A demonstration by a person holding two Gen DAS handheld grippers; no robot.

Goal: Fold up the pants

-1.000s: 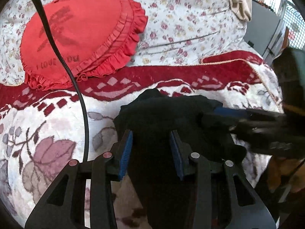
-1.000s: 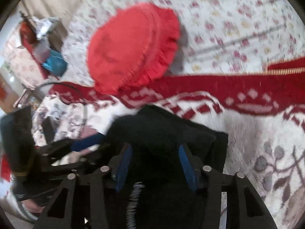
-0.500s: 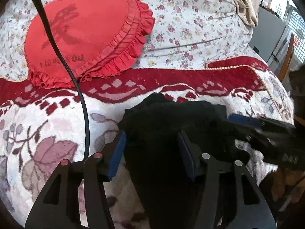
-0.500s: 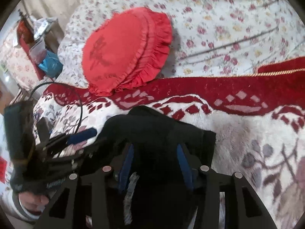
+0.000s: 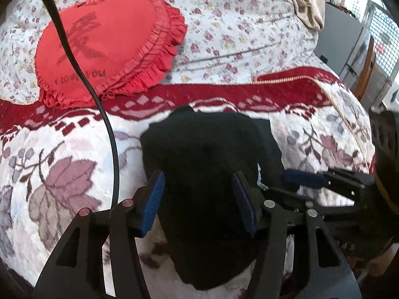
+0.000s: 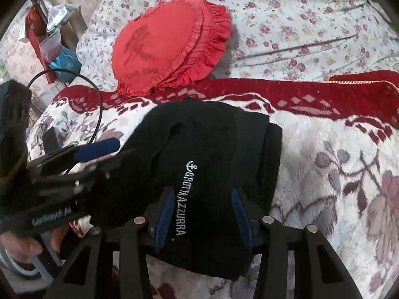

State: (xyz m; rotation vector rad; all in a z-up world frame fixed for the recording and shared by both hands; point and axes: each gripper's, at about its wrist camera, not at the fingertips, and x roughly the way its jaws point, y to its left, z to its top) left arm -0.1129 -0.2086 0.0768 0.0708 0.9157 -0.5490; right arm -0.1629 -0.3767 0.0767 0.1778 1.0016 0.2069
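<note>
Left wrist view: a flowered bedsheet (image 5: 249, 25) and a red-bordered blanket (image 5: 62, 154) cover the bed. The black pants (image 5: 207, 162), folded into a bundle, lie on the blanket, long axis running away toward a red heart cushion (image 5: 107, 49). Left gripper (image 5: 199, 196) and right gripper (image 6: 202, 211) both have fingers spread, straddling the near end

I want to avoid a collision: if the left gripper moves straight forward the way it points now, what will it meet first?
The left gripper already has the black pants between its open fingers, so it would push into that bundle first. Beyond lies the blanket, then probably the red pillow; depth is unclear.
</note>
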